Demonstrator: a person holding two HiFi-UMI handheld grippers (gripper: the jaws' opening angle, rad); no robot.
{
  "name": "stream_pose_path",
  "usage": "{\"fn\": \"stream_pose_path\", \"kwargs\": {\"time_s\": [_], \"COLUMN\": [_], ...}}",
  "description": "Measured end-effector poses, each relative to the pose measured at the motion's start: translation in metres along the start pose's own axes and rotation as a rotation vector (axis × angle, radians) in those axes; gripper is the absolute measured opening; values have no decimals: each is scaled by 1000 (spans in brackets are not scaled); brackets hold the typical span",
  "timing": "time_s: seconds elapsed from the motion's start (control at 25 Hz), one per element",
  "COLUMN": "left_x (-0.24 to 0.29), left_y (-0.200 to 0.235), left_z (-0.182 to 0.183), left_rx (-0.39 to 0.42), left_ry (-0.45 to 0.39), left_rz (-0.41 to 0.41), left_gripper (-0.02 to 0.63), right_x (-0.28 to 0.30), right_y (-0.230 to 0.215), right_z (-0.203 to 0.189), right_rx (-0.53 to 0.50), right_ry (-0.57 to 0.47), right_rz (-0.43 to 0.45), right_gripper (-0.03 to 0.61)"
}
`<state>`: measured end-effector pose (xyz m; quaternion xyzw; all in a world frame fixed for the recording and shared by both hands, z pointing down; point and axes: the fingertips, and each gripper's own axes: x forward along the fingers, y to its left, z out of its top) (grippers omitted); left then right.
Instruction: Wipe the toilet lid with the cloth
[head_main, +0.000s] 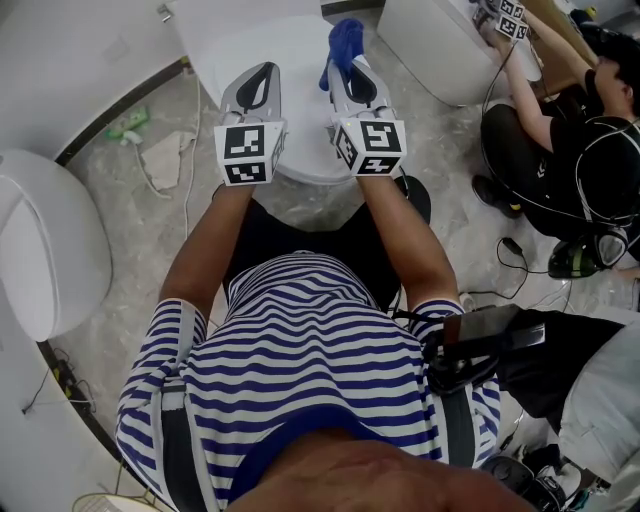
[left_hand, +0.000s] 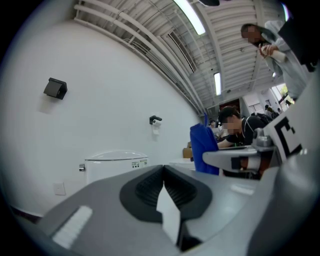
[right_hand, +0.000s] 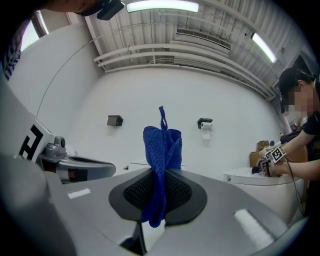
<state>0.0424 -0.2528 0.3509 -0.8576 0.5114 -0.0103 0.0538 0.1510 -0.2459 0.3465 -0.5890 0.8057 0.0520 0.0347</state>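
We hold both tongs side by side above the toilet lid (head_main: 300, 110), the white surface in the upper middle of the head view. The right tongs (right_hand: 159, 172) are pinching the blue cloth (right_hand: 162, 142), which stands bunched above the pads with a short tail hanging below. Gripped near its middle like this, it leaves loose fabric free to drag across the lid. The left tongs (left_hand: 163, 172) are pressed together with nothing between them and sit just beside the right pair, clear of the cloth. Both pairs point level at the far wall, so we judge that wiping has not begun. The right tongs need to tip down first.
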Motion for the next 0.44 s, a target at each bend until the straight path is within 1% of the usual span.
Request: {"fn": "stream_pose_path", "kwargs": {"time_s": [0.44], "left_x": [0], "left_y": [1], "left_z": [-2], "left_rx": [0], "left_ry": [1], "left_rz": [-4], "left_gripper": [3], "right_x": [3], "right_y": [2], "right_z": [1], "right_rx": [-1], "right_ry": [-2], "right_rz": [2], "right_gripper": [49]}}
